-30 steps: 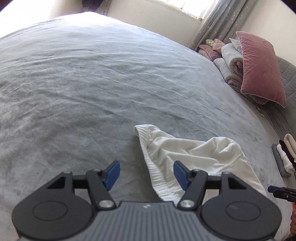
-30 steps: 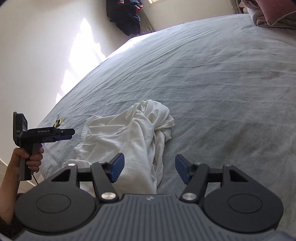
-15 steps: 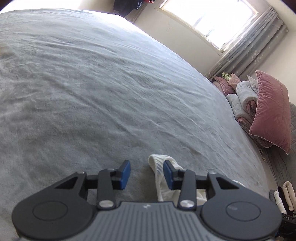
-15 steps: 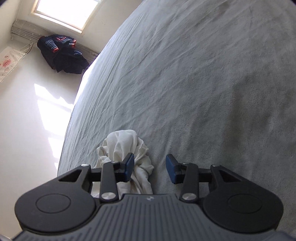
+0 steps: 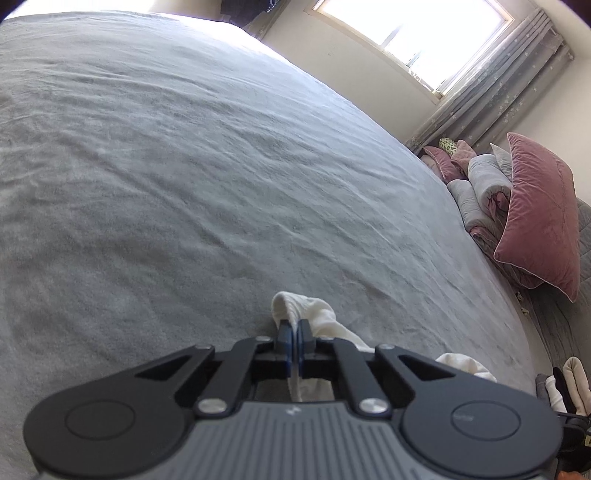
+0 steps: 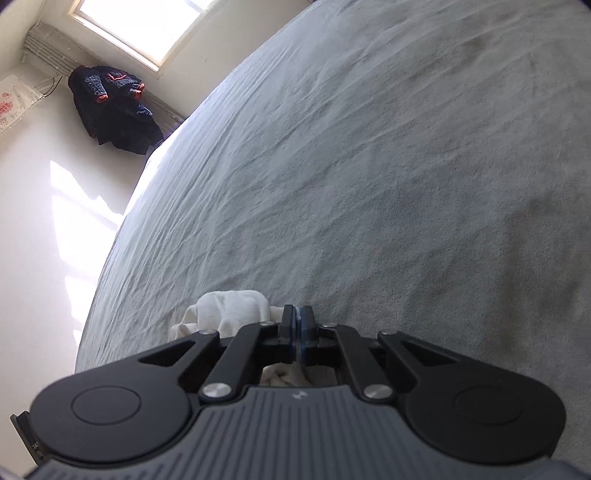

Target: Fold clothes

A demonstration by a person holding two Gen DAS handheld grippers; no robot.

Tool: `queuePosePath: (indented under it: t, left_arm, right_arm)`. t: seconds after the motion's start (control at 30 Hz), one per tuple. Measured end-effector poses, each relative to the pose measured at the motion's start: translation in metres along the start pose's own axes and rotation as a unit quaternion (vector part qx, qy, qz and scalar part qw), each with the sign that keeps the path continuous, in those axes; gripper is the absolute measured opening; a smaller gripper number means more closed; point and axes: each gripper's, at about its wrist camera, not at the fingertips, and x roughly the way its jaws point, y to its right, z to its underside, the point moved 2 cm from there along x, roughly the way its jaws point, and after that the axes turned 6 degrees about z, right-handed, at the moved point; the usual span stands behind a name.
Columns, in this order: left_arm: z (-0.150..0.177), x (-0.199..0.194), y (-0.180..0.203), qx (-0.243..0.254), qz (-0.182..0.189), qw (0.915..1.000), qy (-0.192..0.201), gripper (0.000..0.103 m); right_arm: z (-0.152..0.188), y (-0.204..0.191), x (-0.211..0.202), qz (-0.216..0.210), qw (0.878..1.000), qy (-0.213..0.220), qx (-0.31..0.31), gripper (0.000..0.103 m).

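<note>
Pinching a rolled edge of the white garment point(image 5: 310, 314), our left gripper point(image 5: 294, 332) has just clamped onto it on the grey bed point(image 5: 184, 166). Our right gripper point(image 6: 297, 321) has just closed too — seemingly nipping the cloth's far bunched end, though the pads hide it.

Before me a bed point(image 5: 207, 177) under a grey, lightly wrinkled cover fills most of the room. A bright window point(image 5: 413, 26) sits in a cream wall, with grey patterned curtains point(image 5: 495, 81) at its side. At the bed's head I note a pink velvet pillow point(image 5: 543, 218) against rolled grey bedding point(image 5: 480, 184). Dark clothing point(image 6: 114, 107) hangs near the corner. Sunlight patches the pale wall point(image 6: 55, 206).
</note>
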Motion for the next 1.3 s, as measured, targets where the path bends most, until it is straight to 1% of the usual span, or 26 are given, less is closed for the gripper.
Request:
queuePosePath:
  t: [0.2, 0.3, 0.4, 0.47, 0.53, 0.63, 0.7, 0.77, 0.83, 0.9, 0.93, 0.97, 1.0, 1.03, 1.07, 1.2, 1.3]
  left_arm:
    - [-0.004, -0.004, 0.006, -0.008, 0.001, 0.9998, 0.018, 0.002]
    - [-0.006, -0.005, 0.009, -0.012, -0.001, 0.9997, 0.022, 0.002]
    - [-0.008, -0.008, 0.012, -0.008, 0.001, 0.9996, 0.028, 0.002]
    - [-0.008, -0.01, 0.015, -0.004, 0.0, 0.9995, 0.033, 0.002]
    - [-0.009, -0.01, 0.016, -0.004, -0.003, 0.9994, 0.033, 0.002]
    - [-0.009, -0.011, 0.015, 0.001, -0.019, 0.9994, 0.028, 0.002]
    - [-0.008, -0.01, 0.013, 0.007, -0.025, 0.9994, 0.022, 0.002]
    - [-0.007, -0.009, 0.012, 0.012, -0.026, 0.9995, 0.015, 0.003]
    - [-0.007, -0.008, 0.012, 0.014, -0.027, 0.9995, 0.008, 0.004]
    - [-0.006, -0.008, 0.012, 0.015, -0.031, 0.9994, 0.005, 0.006]
    - [-0.006, -0.009, 0.011, 0.013, -0.033, 0.9994, 0.004, 0.009]
    - [-0.006, -0.009, 0.011, 0.01, -0.034, 0.9994, 0.003, 0.014]
    - [-0.007, -0.009, 0.01, 0.006, -0.035, 0.9994, 0.004, 0.019]
    - [-0.007, -0.009, 0.01, 0.002, -0.037, 0.9993, 0.005, 0.021]
    - [-0.007, -0.009, 0.01, -0.001, -0.038, 0.9992, 0.005, 0.024]
    - [-0.006, -0.006, 0.011, -0.009, -0.049, 0.9988, 0.003, 0.024]
    - [-0.005, -0.003, 0.013, -0.01, -0.057, 0.9983, 0.001, 0.024]
  right_arm:
    - [-0.03, 0.018, -0.035, 0.059, 0.995, 0.062, -0.042, 0.002]
    - [-0.046, 0.029, -0.059, 0.095, 0.986, 0.117, -0.067, 0.002]
    - [-0.055, 0.039, -0.079, 0.115, 0.976, 0.167, -0.075, 0.002]
    - [-0.059, 0.047, -0.088, 0.133, 0.969, 0.193, -0.08, 0.002]
    - [-0.063, 0.055, -0.094, 0.153, 0.964, 0.201, -0.084, 0.002]
    - [-0.066, 0.067, -0.091, 0.185, 0.962, 0.178, -0.094, 0.002]
    - [-0.062, 0.072, -0.084, 0.197, 0.964, 0.147, -0.103, 0.002]
    - [-0.053, 0.074, -0.079, 0.201, 0.965, 0.12, -0.114, 0.003]
    - [-0.046, 0.073, -0.077, 0.193, 0.969, 0.104, -0.117, 0.006]
    - [-0.041, 0.07, -0.075, 0.187, 0.97, 0.092, -0.122, 0.015]
    - [-0.04, 0.068, -0.075, 0.185, 0.971, 0.089, -0.125, 0.017]
    - [-0.039, 0.065, -0.075, 0.182, 0.971, 0.088, -0.13, 0.021]
    - [-0.037, 0.06, -0.076, 0.18, 0.97, 0.089, -0.137, 0.039]
    - [-0.036, 0.056, -0.076, 0.178, 0.969, 0.094, -0.143, 0.054]
    - [-0.034, 0.049, -0.077, 0.174, 0.968, 0.101, -0.152, 0.055]
    - [-0.023, 0.016, -0.069, 0.139, 0.965, 0.098, -0.201, 0.055]
    - [-0.008, -0.009, -0.056, 0.102, 0.964, 0.076, -0.234, 0.055]
